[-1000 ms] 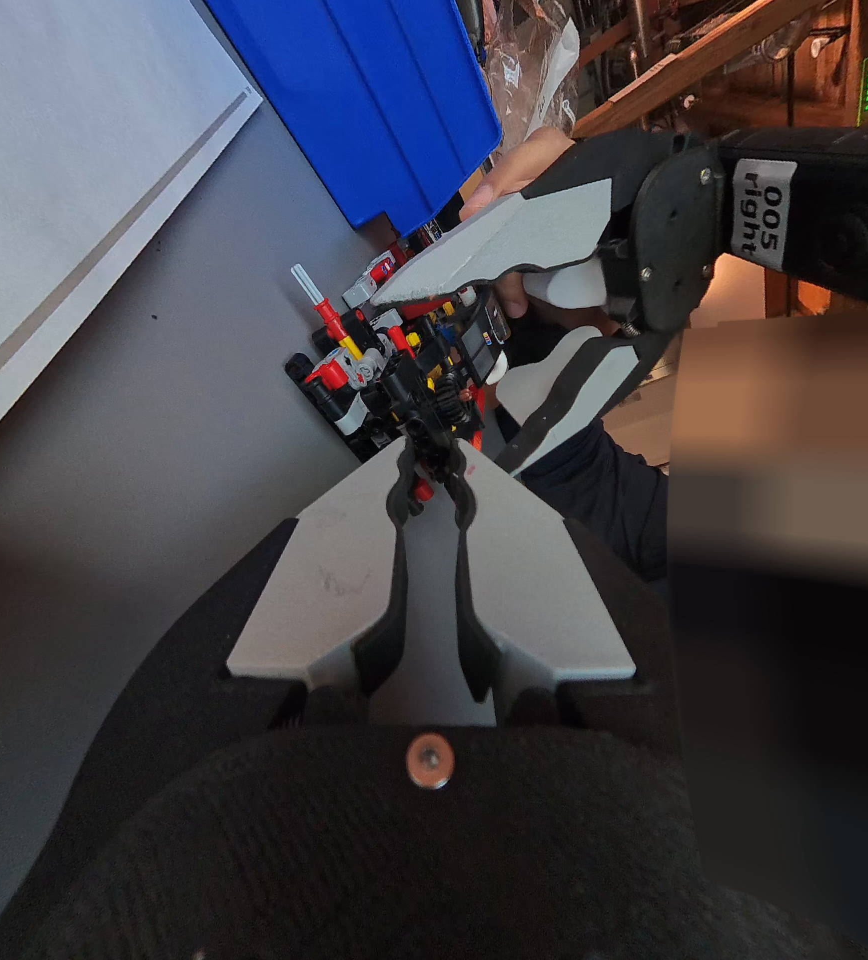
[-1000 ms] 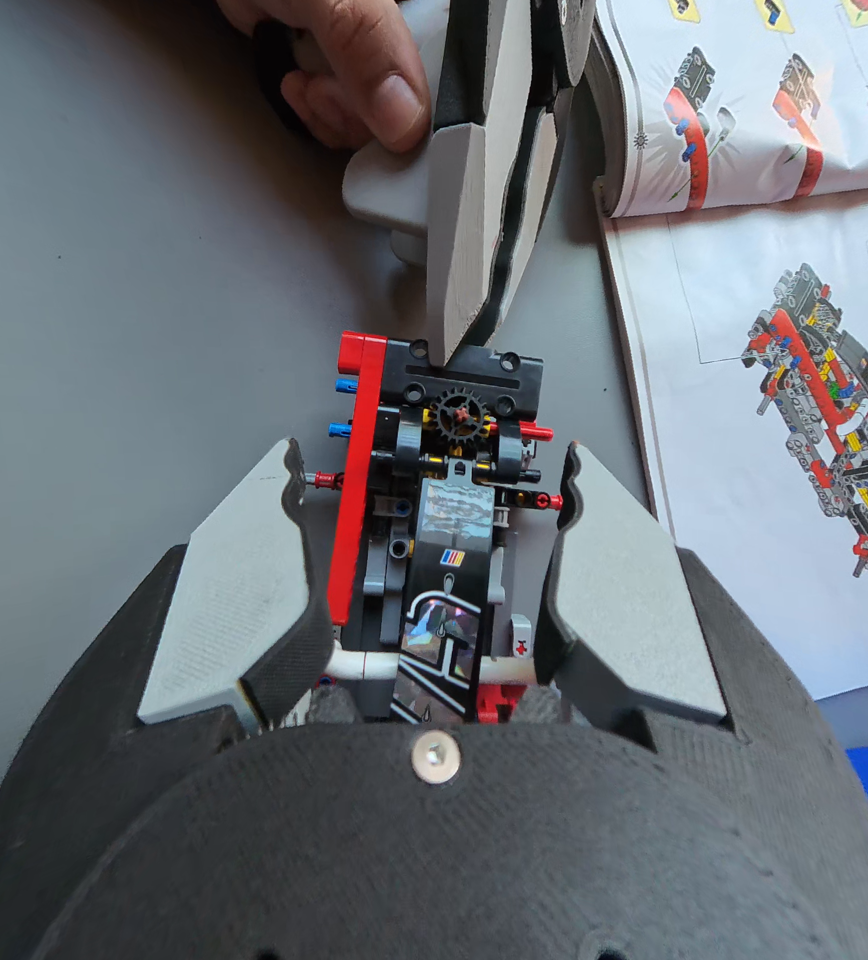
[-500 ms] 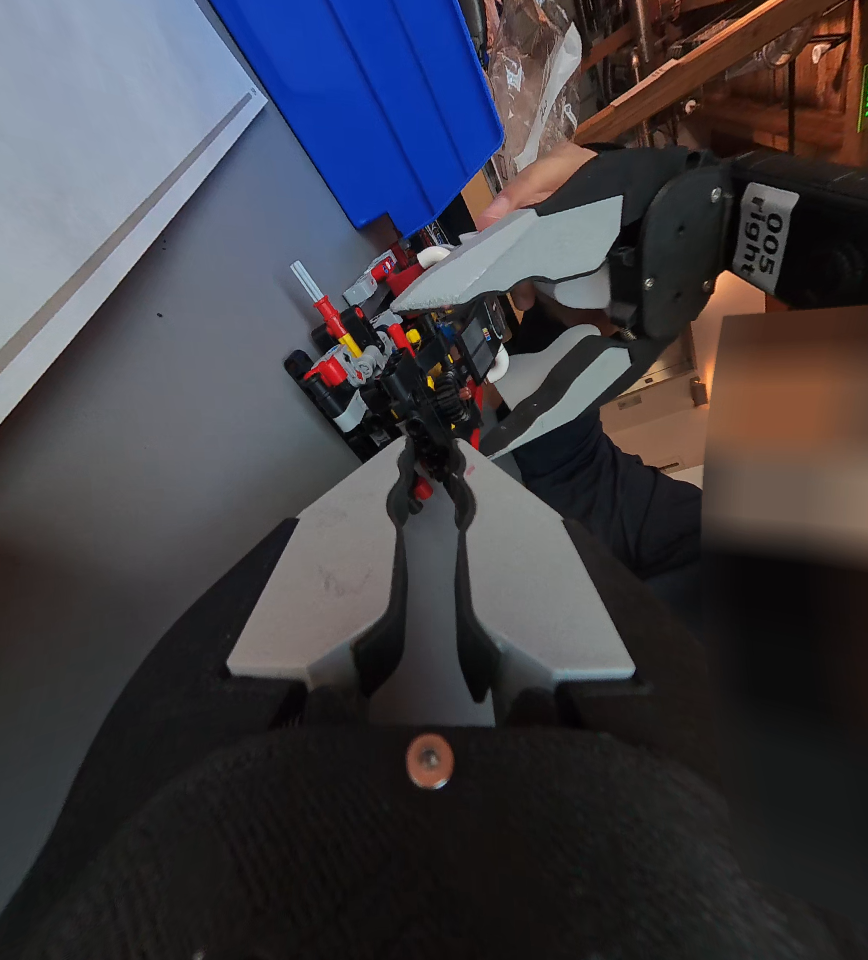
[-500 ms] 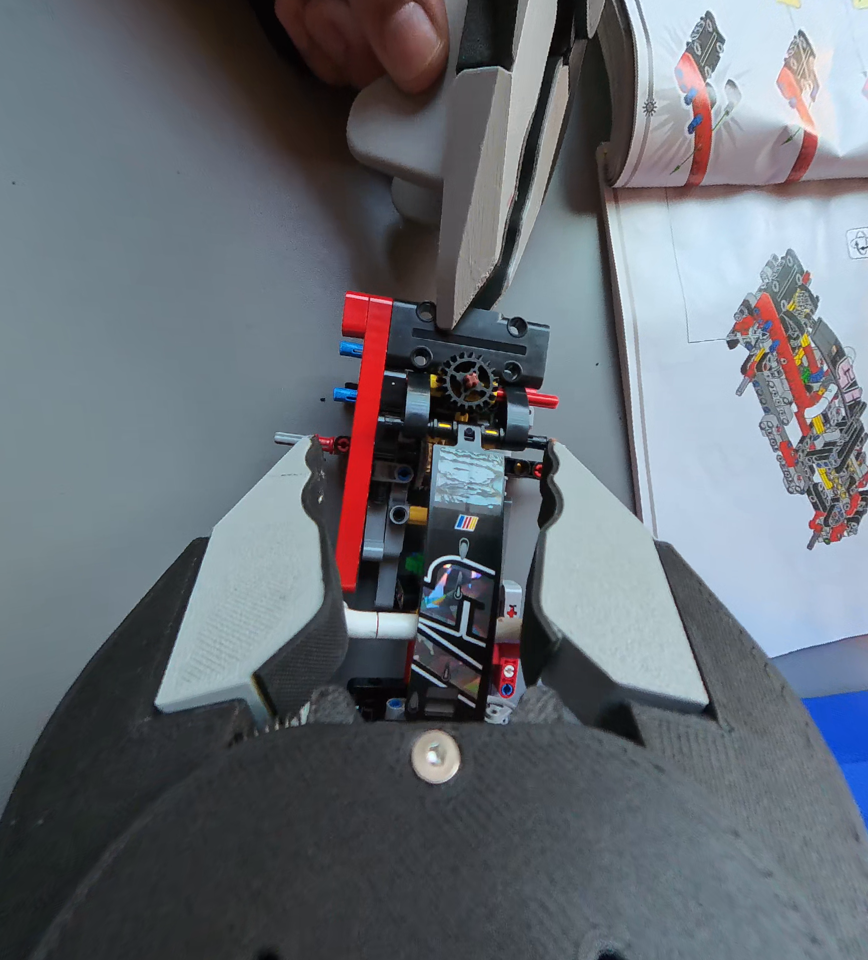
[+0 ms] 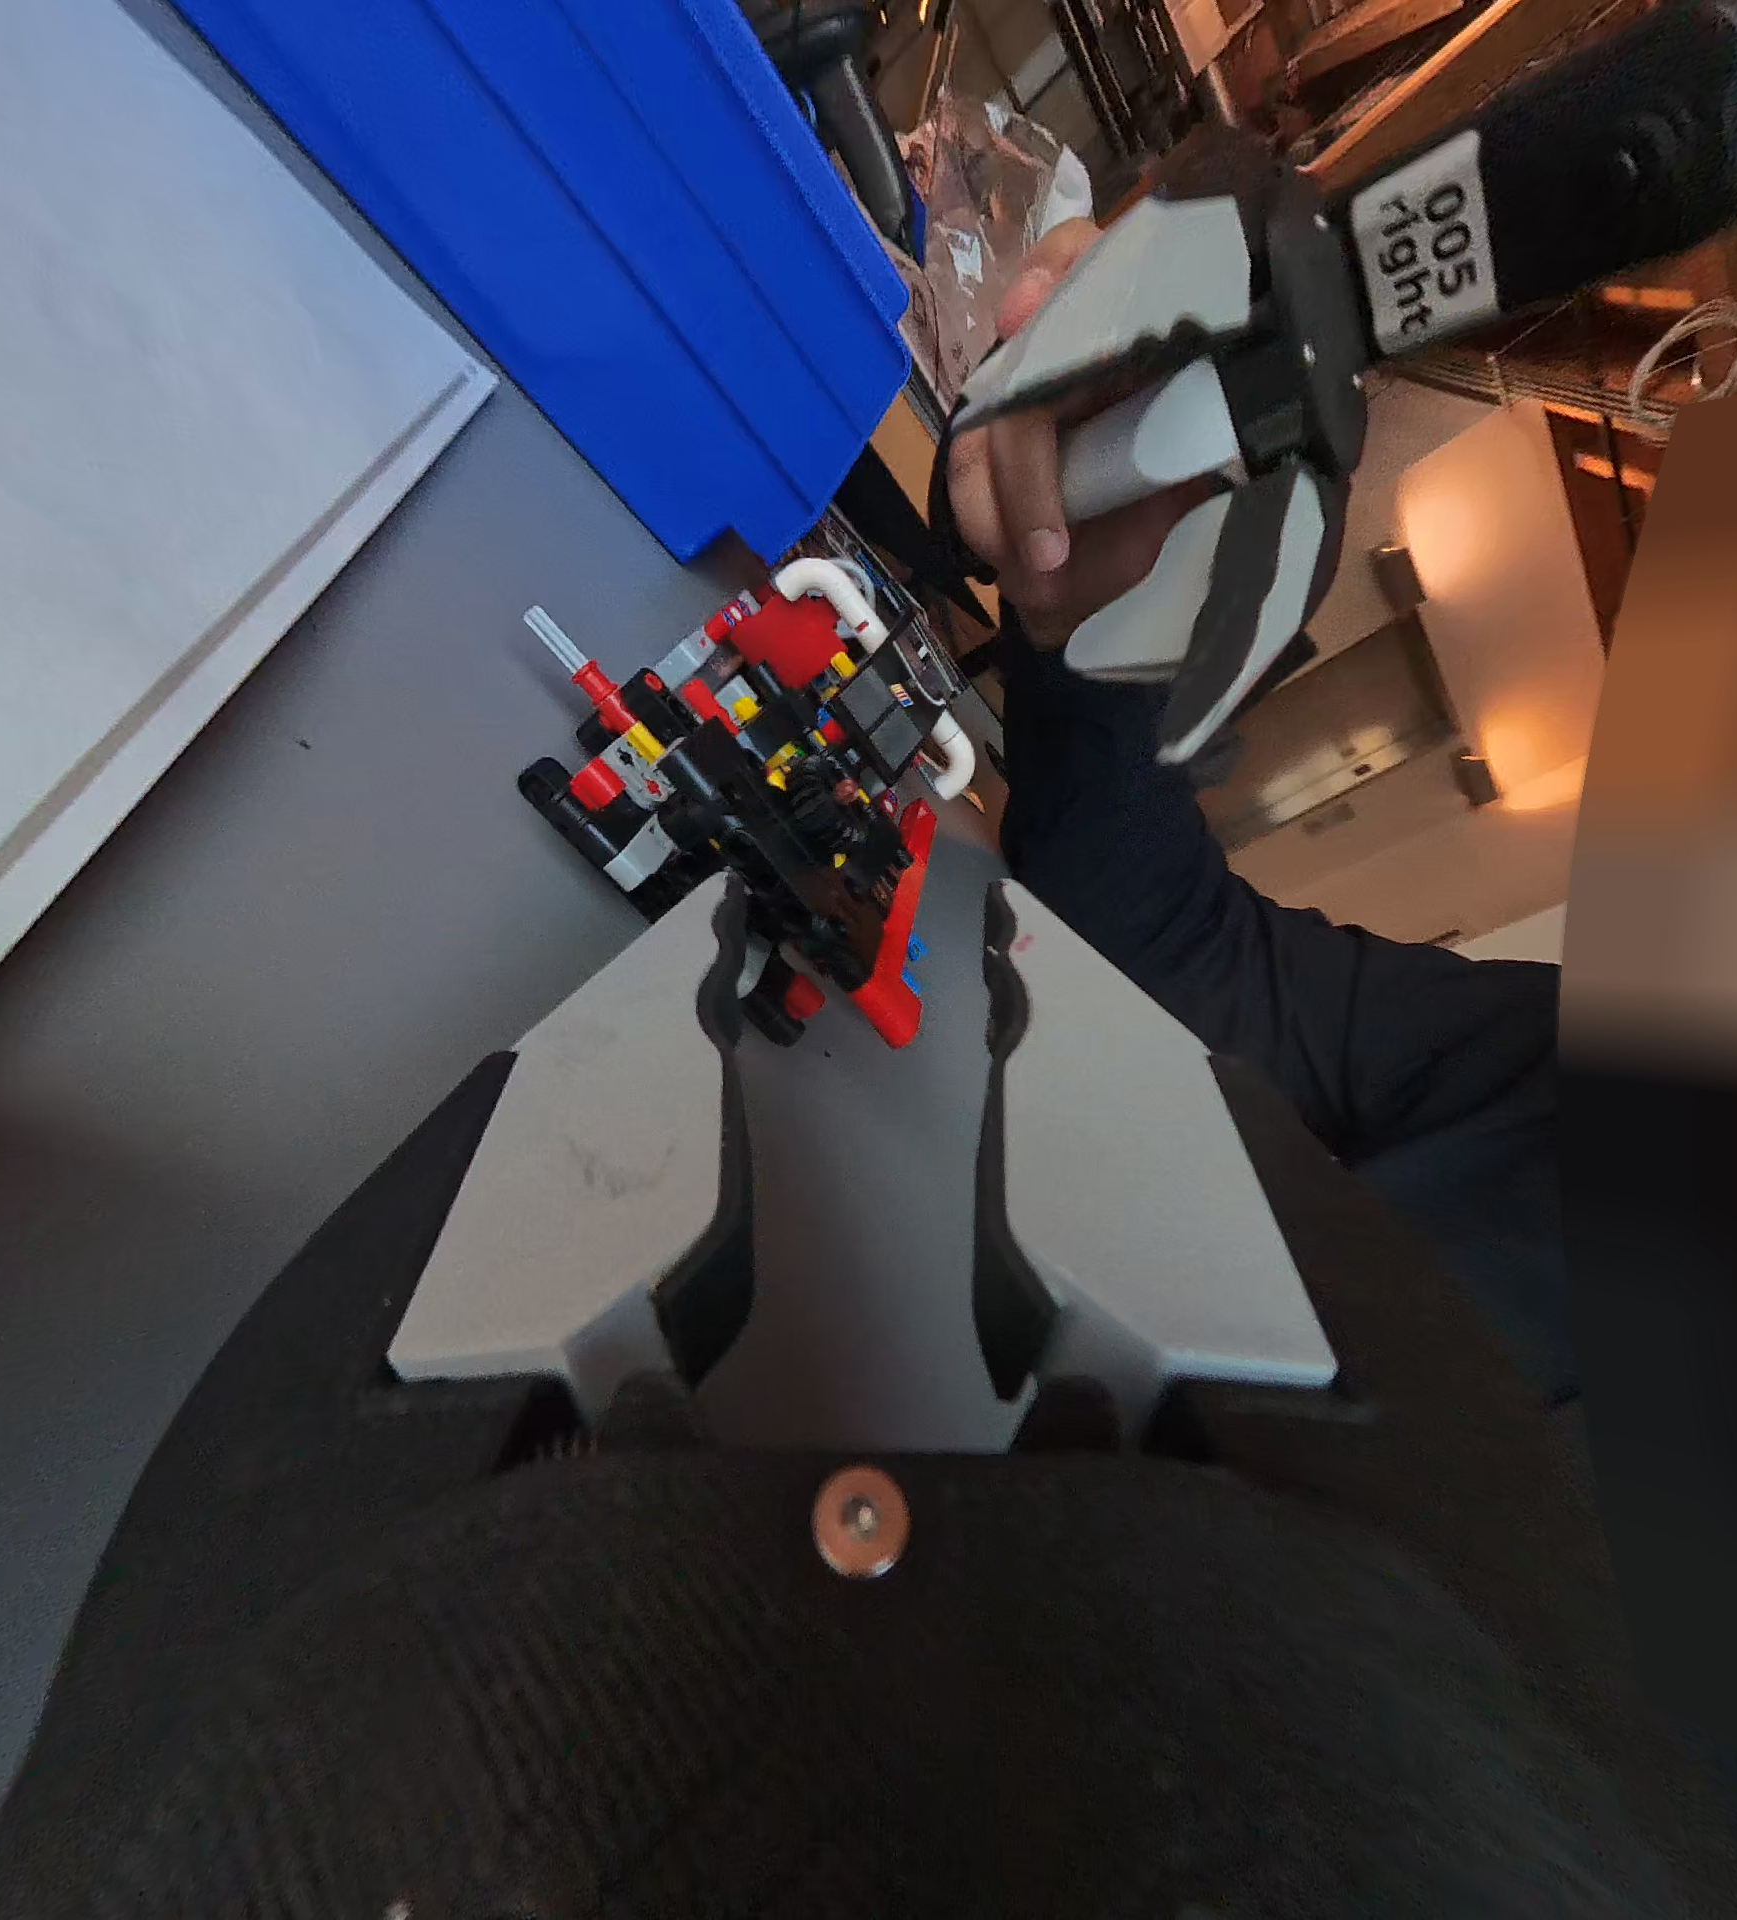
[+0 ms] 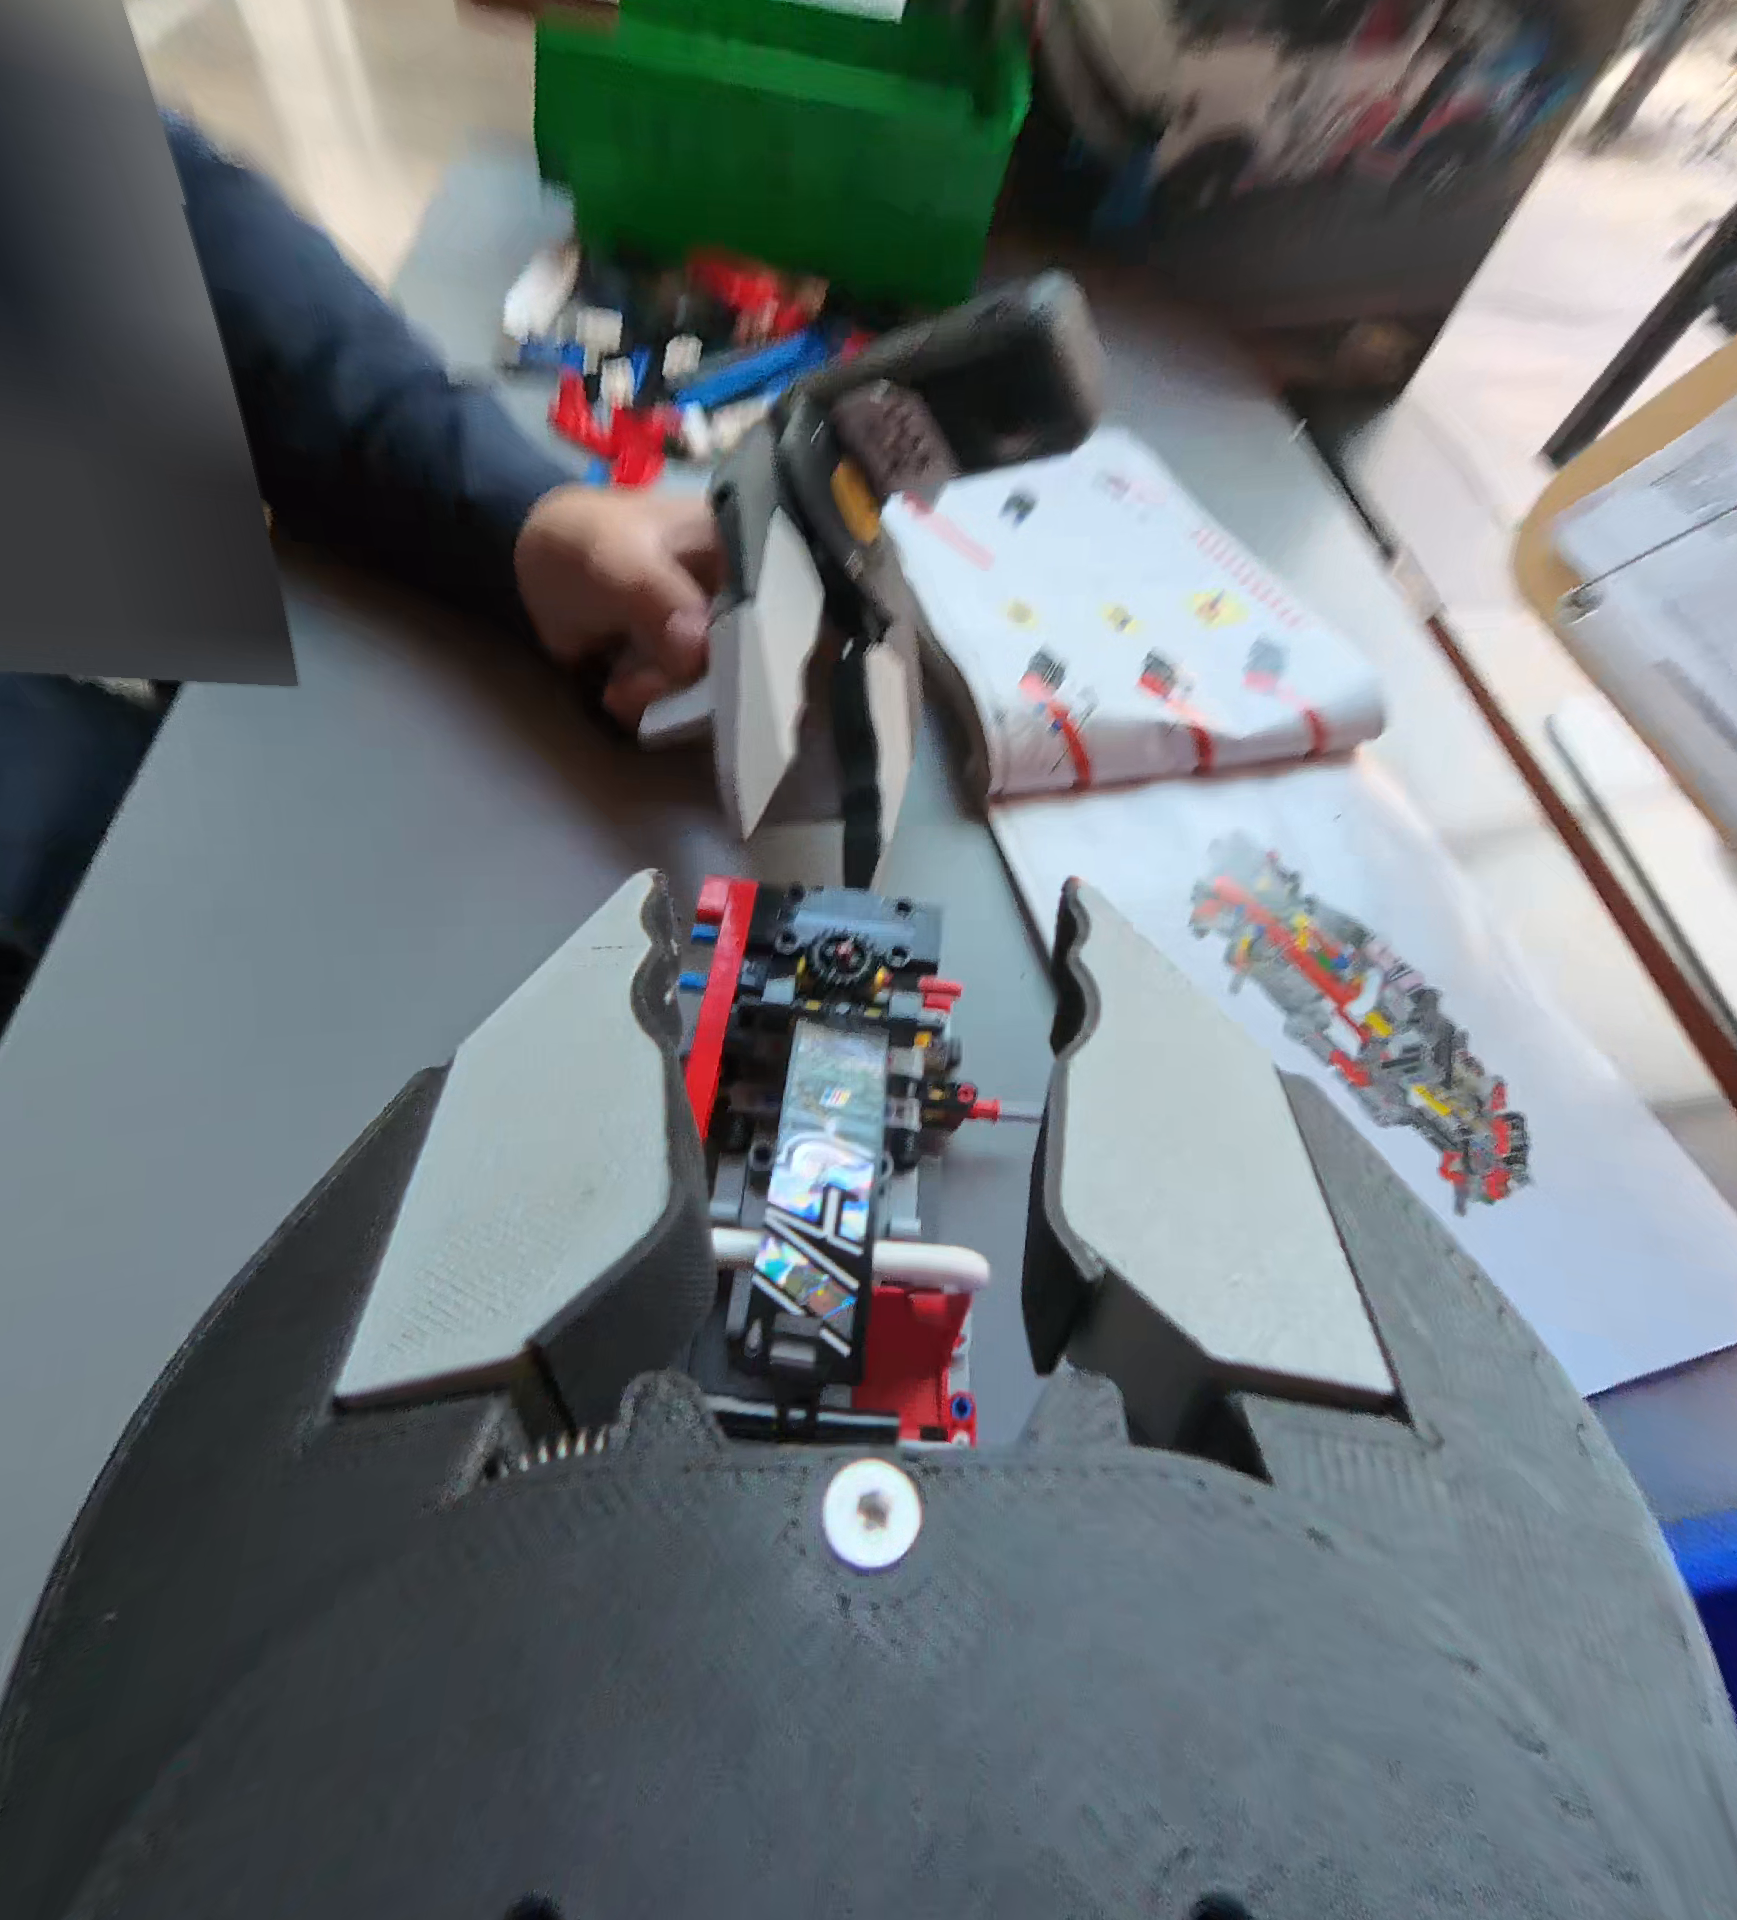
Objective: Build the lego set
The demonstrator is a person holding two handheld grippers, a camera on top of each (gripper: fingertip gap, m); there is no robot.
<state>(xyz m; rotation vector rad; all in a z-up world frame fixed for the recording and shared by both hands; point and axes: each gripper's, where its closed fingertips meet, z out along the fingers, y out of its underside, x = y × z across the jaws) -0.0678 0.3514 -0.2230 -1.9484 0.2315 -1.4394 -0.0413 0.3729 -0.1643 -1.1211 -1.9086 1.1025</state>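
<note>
Left tongs [image 5: 859, 956]: spread. The brick-built car chassis [image 5: 739, 769] lies on the grey bench [image 5: 324, 883] at centre frame, and its near end pokes in between my pads. The left pad [image 5: 724, 966] sits right against the black end parts; I cannot tell whether it touches. The right pad [image 5: 999, 966] stands clear of the red beam. Nothing is pinched.

Right tongs [image 6: 864, 935]: also spread, holding nothing. In the right wrist view the chassis shows between the two fingers. The left wrist view puts these tongs in the upper right of the frame, up off the model and apart from it, gripped by a hand [image 5: 1009, 509]. The right wrist view is blurred, so fine contact is not readable there.

Surroundings: blue bin [image 5: 583, 260] at upper centre of the left view, just behind the chassis. In the right view, a thick instruction booklet [image 6: 1155, 644] lies right of centre, with an open printed page [image 6: 1363, 1039] below it. A green bin [image 6: 781, 135] is at top centre, with loose bricks [image 6: 666, 353] in front of it.

Handling note (judgement): the chassis bristles with thin axles and pins on its sides. Pads should bear on the long red beam and the black frame, squarely, with light pressure. A skewed bite at one end would likely twist it or pop parts off.
</note>
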